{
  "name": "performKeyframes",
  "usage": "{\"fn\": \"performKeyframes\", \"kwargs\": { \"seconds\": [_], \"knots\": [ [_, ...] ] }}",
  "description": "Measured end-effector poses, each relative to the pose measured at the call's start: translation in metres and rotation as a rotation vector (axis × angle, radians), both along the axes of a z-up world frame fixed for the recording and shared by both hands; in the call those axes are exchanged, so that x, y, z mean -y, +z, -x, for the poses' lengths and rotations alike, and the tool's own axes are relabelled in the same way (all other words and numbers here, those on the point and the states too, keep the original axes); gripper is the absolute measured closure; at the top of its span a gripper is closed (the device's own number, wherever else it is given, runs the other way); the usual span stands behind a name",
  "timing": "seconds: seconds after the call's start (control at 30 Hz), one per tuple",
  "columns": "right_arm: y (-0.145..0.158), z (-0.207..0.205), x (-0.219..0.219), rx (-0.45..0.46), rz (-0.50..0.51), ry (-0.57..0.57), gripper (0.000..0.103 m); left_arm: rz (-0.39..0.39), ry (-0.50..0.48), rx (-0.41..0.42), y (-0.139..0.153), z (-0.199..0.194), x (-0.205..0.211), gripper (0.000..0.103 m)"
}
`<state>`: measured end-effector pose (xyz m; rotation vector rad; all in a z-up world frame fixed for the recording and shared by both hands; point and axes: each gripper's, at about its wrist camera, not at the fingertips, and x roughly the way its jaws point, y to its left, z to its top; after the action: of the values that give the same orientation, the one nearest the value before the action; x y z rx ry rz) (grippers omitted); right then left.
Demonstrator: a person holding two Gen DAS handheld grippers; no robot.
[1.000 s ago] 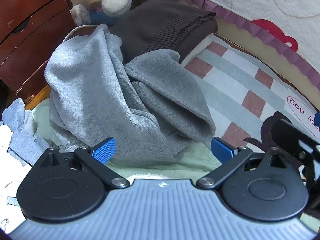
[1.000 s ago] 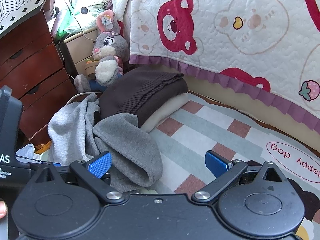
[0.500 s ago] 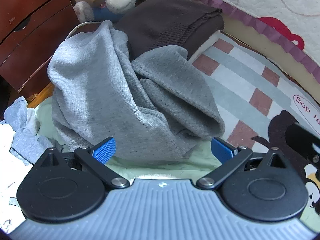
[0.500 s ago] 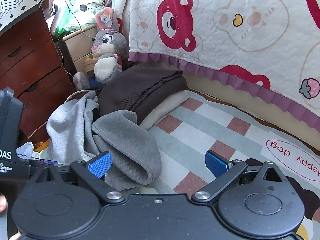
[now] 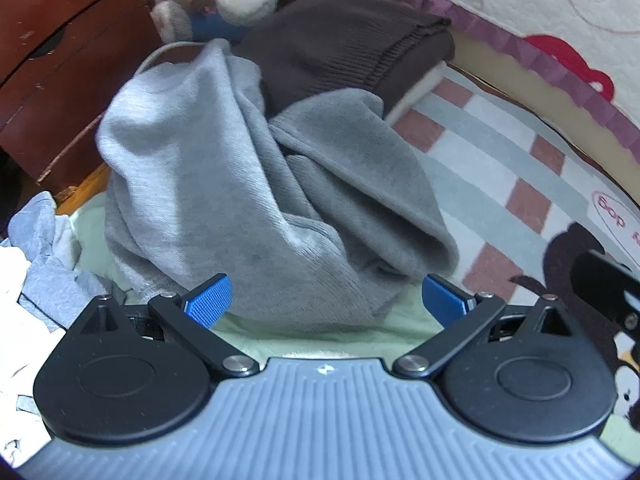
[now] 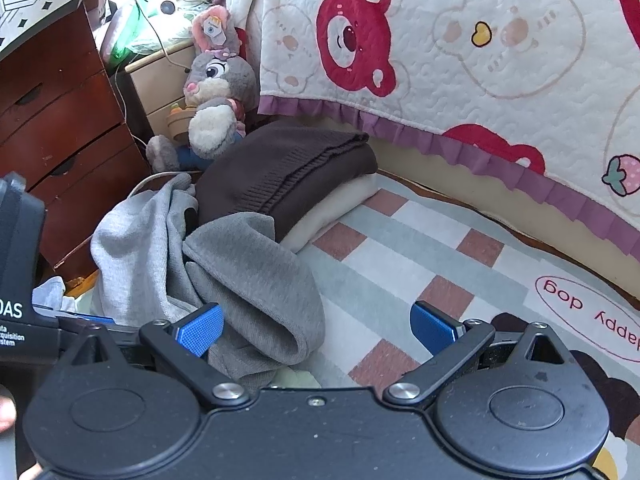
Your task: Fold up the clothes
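On the checked play mat (image 6: 424,256) to your right, an oval label reads "happy dog" (image 6: 592,312) upside down; in the left wrist view only part of it shows at the right edge, too blurred to read. The black device (image 6: 18,264) at the left edge of the right wrist view carries white lettering cut off by the frame: "AS" above smaller lines ending in "quisition" and "stem" (the rest is out of view).

Your left gripper (image 5: 326,300) is released, its blue pads spread wide with nothing between them, hovering just near the crumpled grey fleece sweatshirt (image 5: 256,200). Your right gripper (image 6: 318,328) is likewise released and empty; its left pad sits in front of the same sweatshirt (image 6: 224,272).

The sweatshirt lies heaped on the floor at the left end of the mat, resting partly on a pale green cloth (image 5: 320,332) and leaning against a folded dark brown knit sweater (image 6: 288,172) stacked on a cream one. How its sleeves run is hidden in the folds.

Farther off sit a grey plush rabbit (image 6: 216,92), a red-brown wooden drawer chest (image 6: 56,120), and a quilted bear-print bedspread (image 6: 460,48). Light blue and white clothes (image 5: 36,264) at the near left are cut off.
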<state>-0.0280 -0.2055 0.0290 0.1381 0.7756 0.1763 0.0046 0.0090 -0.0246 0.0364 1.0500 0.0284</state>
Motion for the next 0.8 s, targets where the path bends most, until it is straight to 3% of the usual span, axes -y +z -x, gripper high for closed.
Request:
{"fn": "performKeyframes", "kwargs": {
  "seconds": [0.17, 0.3, 0.4, 0.47, 0.53, 0.6, 0.73, 0.8],
  "knots": [
    [0.000, 0.001, -0.002, 0.021, -0.039, 0.034, 0.001, 0.073, 0.034, 0.059, -0.004, 0.001, -0.014, 0.000],
    [-0.001, 0.008, -0.006, 0.084, -0.091, 0.106, 0.017, 0.091, 0.026, 0.099, -0.015, 0.003, -0.031, 0.003],
    [-0.010, 0.010, -0.016, 0.108, -0.072, 0.166, 0.046, 0.110, 0.079, 0.101, -0.032, 0.003, -0.060, 0.012],
    [-0.020, 0.006, -0.027, 0.108, -0.037, 0.206, 0.061, 0.136, 0.127, 0.105, -0.042, 0.004, -0.082, 0.023],
    [-0.028, 0.005, -0.038, 0.108, -0.024, 0.251, 0.086, 0.149, 0.153, 0.081, -0.053, 0.000, -0.099, 0.040],
    [-0.037, 0.005, -0.049, 0.103, -0.023, 0.296, 0.096, 0.136, 0.151, 0.074, -0.061, -0.001, -0.108, 0.050],
    [-0.053, 0.003, -0.069, 0.090, -0.025, 0.369, 0.096, 0.046, 0.129, 0.086, -0.072, 0.005, -0.119, 0.053],
    [-0.063, -0.003, -0.076, 0.070, -0.037, 0.389, 0.090, 0.027, 0.137, 0.081, -0.077, 0.007, -0.129, 0.053]
  ]
}}
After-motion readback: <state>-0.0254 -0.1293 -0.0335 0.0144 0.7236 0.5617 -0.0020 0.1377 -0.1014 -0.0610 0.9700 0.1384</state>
